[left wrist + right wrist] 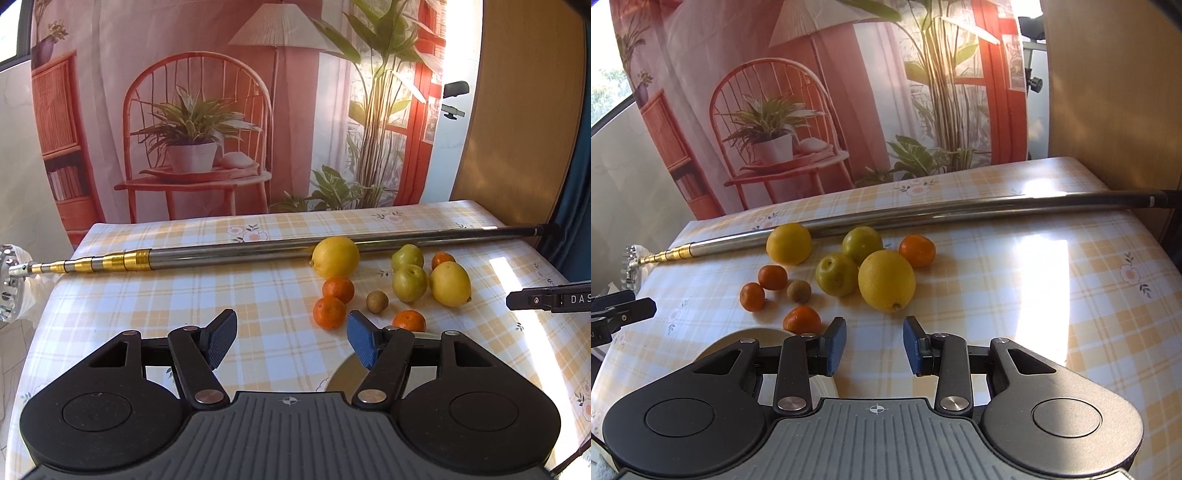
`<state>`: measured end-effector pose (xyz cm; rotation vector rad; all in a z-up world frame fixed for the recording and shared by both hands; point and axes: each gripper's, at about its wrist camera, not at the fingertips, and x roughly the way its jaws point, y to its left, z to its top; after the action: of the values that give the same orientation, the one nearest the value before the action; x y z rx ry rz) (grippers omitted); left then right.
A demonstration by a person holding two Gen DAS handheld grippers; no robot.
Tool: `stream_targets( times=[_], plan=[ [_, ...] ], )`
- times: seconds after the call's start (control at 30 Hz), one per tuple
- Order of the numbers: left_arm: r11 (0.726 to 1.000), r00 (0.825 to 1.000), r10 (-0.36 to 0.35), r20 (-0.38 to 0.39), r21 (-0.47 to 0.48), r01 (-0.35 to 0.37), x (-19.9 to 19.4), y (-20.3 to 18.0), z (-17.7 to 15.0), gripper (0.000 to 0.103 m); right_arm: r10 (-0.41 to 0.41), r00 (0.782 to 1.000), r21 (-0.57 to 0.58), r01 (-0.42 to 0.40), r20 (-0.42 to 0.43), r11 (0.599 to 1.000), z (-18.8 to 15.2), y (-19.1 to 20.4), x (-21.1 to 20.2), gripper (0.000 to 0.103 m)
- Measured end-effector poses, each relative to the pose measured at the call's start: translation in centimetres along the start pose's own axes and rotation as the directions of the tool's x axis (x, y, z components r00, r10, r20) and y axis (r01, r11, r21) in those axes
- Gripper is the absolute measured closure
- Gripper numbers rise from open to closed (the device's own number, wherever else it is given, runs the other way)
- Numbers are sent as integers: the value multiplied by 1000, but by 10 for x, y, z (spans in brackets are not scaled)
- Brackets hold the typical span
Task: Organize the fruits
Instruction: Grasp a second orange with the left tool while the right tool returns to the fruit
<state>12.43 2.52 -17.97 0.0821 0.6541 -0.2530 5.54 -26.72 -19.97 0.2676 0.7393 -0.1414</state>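
Fruit lies loose on the checked tablecloth: two lemons (886, 279) (789, 243), two green fruits (836, 274) (862, 243), several small oranges (801, 319) (917, 250) and a small brown fruit (799, 290). A pale plate (764, 336) sits just under the nearest orange, mostly hidden by the gripper body. My right gripper (874, 345) hangs open just short of the near lemon, nothing between its blue pads. My left gripper (291, 338) is open too, left of the fruits (449, 283); its right pad is beside an orange (329, 312). The plate (343, 376) shows beneath it.
A long telescopic metal pole (236, 254) lies across the table behind the fruit, its toothed head (9, 280) past the left edge. A printed backdrop hangs behind the table. The other gripper's tip (546, 298) enters from the right. Sunlit cloth (1034, 266) spreads right of the fruit.
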Motion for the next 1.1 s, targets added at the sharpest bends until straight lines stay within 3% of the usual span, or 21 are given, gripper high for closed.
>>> stream_targets(
  times=[0.27, 0.57, 1.1],
  plan=[
    [994, 999, -36, -22, 101, 38, 31, -17, 15, 35, -28, 999, -29, 29, 35, 999, 17, -3, 7, 70],
    [988, 989, -90, -120, 116, 104, 74, -21, 13, 35, -33, 999, -16, 33, 25, 999, 20, -9, 20, 70],
    [990, 961, -125, -246, 34, 137, 142, -18, 16, 46, -30, 1000, 27, 30, -10, 999, 23, -22, 43, 70]
  ],
)
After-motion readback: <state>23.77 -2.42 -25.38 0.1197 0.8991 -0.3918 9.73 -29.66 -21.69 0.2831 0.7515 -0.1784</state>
